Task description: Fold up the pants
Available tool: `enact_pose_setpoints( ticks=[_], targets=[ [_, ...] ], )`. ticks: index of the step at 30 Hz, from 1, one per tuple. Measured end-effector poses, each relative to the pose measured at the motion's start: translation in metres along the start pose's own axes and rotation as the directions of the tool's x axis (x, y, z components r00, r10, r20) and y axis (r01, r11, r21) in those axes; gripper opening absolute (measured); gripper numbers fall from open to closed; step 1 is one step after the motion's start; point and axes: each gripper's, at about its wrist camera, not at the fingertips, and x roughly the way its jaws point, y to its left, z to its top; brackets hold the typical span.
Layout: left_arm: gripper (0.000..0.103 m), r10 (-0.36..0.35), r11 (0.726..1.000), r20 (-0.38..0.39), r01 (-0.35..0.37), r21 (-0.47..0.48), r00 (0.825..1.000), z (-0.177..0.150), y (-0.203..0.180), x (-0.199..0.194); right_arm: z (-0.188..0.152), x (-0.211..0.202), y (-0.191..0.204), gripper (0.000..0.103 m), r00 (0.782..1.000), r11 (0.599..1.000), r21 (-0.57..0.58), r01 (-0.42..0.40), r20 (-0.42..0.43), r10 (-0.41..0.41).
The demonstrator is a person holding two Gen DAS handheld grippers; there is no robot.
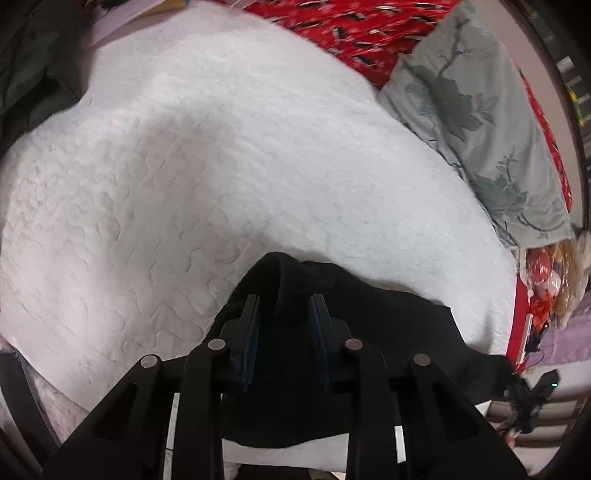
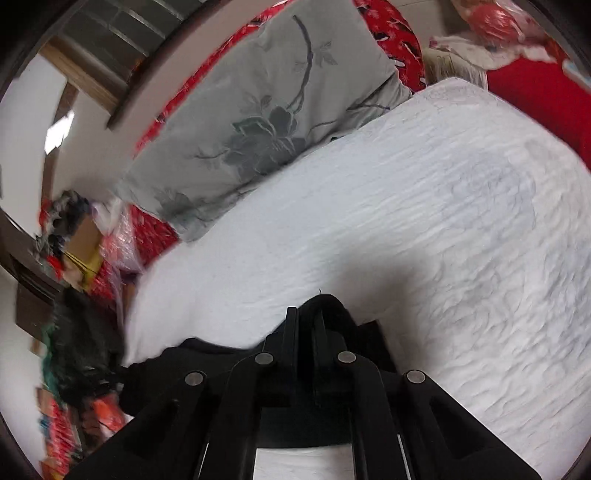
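The black pants [image 1: 369, 317] lie on a white quilted bedspread [image 1: 207, 155]. My left gripper [image 1: 284, 299] is shut on a bunched fold of the pants that sticks out past its fingertips. The rest of the fabric trails to the right toward the bed's edge. In the right wrist view my right gripper [image 2: 308, 314] is shut on another black fold of the pants [image 2: 207, 354], which hang down to the left over the white bedspread [image 2: 424, 206].
A grey floral pillow [image 1: 476, 122] lies on a red patterned cover [image 1: 354, 29] at the far side of the bed; it also shows in the right wrist view [image 2: 266, 122]. Dark clothing [image 1: 29, 74] lies at the left. Clutter [image 2: 74, 251] sits beside the bed.
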Motion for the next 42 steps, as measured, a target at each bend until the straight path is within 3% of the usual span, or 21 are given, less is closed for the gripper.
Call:
enact_pose_setpoints(
  ticks=[2,4,6,10,13,16,20,21,25,28,30,34,38,40,41,42],
  targets=[
    [0.024,-0.018,1.000,-0.005,0.018,-0.015,1.000,0.000,0.006,-0.001,-0.001,0.021,-0.009,0.008,0.993,0.995,-0.009,0.095,-0.071,-0.095],
    [0.024,-0.034,0.999,-0.013,0.033,-0.025,0.999,-0.001,0.010,-0.002,-0.005,0.032,-0.019,0.011,0.984,0.991,0.001,0.133,-0.116,-0.132],
    [0.024,-0.040,0.999,-0.023,0.039,-0.026,0.999,-0.002,0.012,-0.002,-0.009,0.029,-0.029,0.016,0.989,0.993,0.061,0.099,-0.116,-0.091],
    [0.024,-0.048,0.999,-0.039,0.047,-0.025,0.998,-0.013,0.016,-0.007,-0.019,0.008,-0.040,0.048,0.997,0.988,0.152,0.027,-0.073,-0.016],
    [0.024,-0.067,0.996,-0.015,0.066,-0.064,0.998,-0.022,0.024,-0.017,-0.026,-0.005,-0.042,0.049,0.998,0.987,0.153,0.040,-0.060,-0.031],
    [0.024,-0.143,0.982,0.012,0.144,-0.125,0.990,-0.038,0.039,-0.032,-0.026,-0.016,-0.037,0.049,0.999,0.988,0.151,0.033,-0.033,-0.028],
    [0.054,-0.245,0.947,0.053,0.251,-0.203,0.968,-0.072,0.056,-0.051,-0.026,-0.021,-0.023,0.052,0.999,0.992,0.126,0.012,-0.033,-0.008],
    [0.057,-0.262,0.937,0.059,0.269,-0.221,0.963,-0.077,0.057,-0.051,-0.026,-0.021,-0.019,0.053,0.999,0.993,0.119,0.003,-0.033,0.001],
    [0.057,-0.347,0.892,0.031,0.341,-0.297,0.937,-0.095,0.056,-0.035,-0.029,-0.012,-0.007,0.055,0.999,0.995,0.095,0.013,-0.051,-0.008],
    [0.057,-0.358,0.877,0.008,0.339,-0.341,0.934,-0.097,0.054,-0.019,-0.032,-0.007,-0.005,0.055,0.998,0.994,0.110,0.016,-0.064,-0.009],
    [0.057,-0.377,0.850,0.017,0.354,-0.390,0.926,-0.095,0.056,-0.010,-0.034,-0.008,-0.005,0.055,0.998,0.994,0.104,0.026,-0.061,-0.020],
    [0.057,-0.367,0.818,0.029,0.337,-0.466,0.930,-0.086,0.061,0.003,-0.035,-0.014,-0.008,0.056,0.994,0.993,0.066,0.098,-0.061,-0.094],
    [0.055,-0.362,0.798,0.041,0.332,-0.503,0.931,-0.079,0.063,0.006,-0.035,-0.013,-0.016,0.056,0.976,0.977,0.024,0.212,-0.053,-0.211],
    [0.043,-0.335,0.804,0.042,0.309,-0.509,0.941,-0.073,0.061,0.005,-0.037,-0.005,-0.020,0.056,0.966,0.969,-0.001,0.248,-0.073,-0.247],
    [0.026,-0.318,0.814,0.037,0.293,-0.501,0.947,-0.068,0.058,0.005,-0.039,0.000,-0.020,0.055,0.966,0.969,-0.012,0.246,-0.081,-0.246],
    [0.017,-0.312,0.822,0.033,0.287,-0.491,0.950,-0.063,0.056,0.006,-0.040,0.004,-0.019,0.047,0.966,0.970,-0.029,0.241,-0.089,-0.243]
  ],
)
